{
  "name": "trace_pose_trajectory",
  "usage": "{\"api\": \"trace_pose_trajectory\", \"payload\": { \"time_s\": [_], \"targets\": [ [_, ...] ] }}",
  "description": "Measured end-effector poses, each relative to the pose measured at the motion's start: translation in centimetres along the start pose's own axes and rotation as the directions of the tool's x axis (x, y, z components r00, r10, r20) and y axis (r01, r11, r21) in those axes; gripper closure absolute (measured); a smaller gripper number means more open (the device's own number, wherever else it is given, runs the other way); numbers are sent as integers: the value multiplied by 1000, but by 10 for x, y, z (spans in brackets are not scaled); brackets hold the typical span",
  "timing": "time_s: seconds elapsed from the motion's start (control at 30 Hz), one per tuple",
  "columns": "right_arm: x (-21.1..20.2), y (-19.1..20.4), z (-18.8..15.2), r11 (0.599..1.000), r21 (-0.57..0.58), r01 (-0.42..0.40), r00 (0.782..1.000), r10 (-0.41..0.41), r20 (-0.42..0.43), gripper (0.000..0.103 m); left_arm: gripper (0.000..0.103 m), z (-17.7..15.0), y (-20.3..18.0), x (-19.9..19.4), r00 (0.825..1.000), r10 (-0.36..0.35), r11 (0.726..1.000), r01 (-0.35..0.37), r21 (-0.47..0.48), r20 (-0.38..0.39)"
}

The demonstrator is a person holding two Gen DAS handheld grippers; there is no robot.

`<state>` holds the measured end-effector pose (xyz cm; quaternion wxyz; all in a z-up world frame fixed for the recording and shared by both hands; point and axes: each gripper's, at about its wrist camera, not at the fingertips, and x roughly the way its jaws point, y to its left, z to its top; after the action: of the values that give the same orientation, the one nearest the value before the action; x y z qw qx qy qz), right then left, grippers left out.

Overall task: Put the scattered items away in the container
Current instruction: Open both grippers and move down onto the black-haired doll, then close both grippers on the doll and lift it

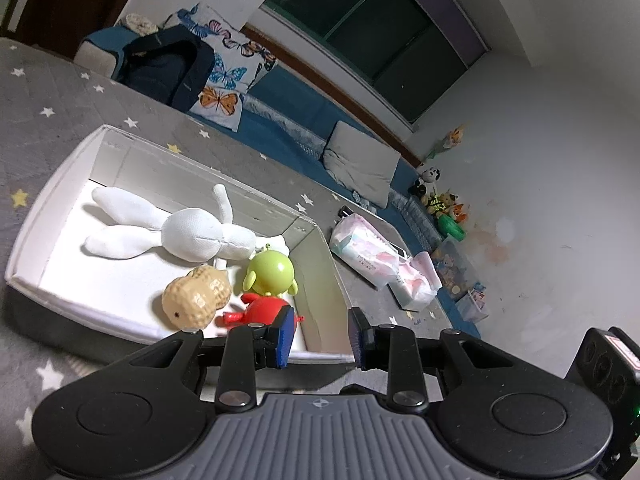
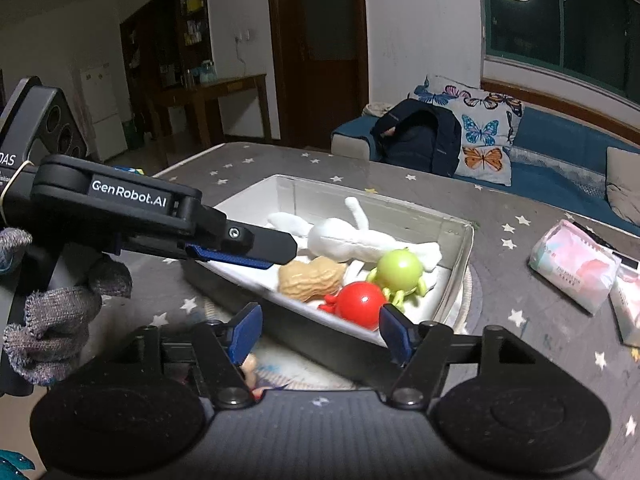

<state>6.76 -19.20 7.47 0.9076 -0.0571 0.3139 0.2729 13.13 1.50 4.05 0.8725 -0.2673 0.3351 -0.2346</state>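
both tools, left (image 1: 320, 336) and right (image 2: 318, 330), gape empty at the near edge of the box (image 1: 52, 184) on the surface, where soft bunny (image 1: 180, 228), hard slick peanut (image 1: 196, 296) and figure (image 1: 270, 270) lie.

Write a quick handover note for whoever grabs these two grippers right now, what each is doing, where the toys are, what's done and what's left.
Left gripper: open, empty, at the box's near corner.
Right gripper: open, empty, in front of the white box.
In the box: white plush bunny, peanut toy, green figure, red figure.
Left: tissue packs lie on the cover outside; check whether they belong.
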Motion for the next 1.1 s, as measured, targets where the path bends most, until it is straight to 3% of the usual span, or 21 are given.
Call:
{"api": "trace_pose_trajectory", "payload": {
  "time_s": [0.07,0.33,0.53,1.1],
  "targets": [
    [-4,4,-8,1000,11,-11,1000,11,7,28,72,-6,0,-8,1000,10,1000,-10,15,8],
    [-3,26,-39,1000,-2,-20,1000,20,-12,28,71,-27,15,-34,999,37,999,-37,-8,21],
    [13,33,-54,1000,-16,-25,998,24,-58,28,71,-45,33,-41,999,48,997,-49,-56,-12],
    [37,41,-68,997,1,-75,989,74,-131,29,70,-61,56,-33,999,4,985,-13,-170,-54]
  ]
}}
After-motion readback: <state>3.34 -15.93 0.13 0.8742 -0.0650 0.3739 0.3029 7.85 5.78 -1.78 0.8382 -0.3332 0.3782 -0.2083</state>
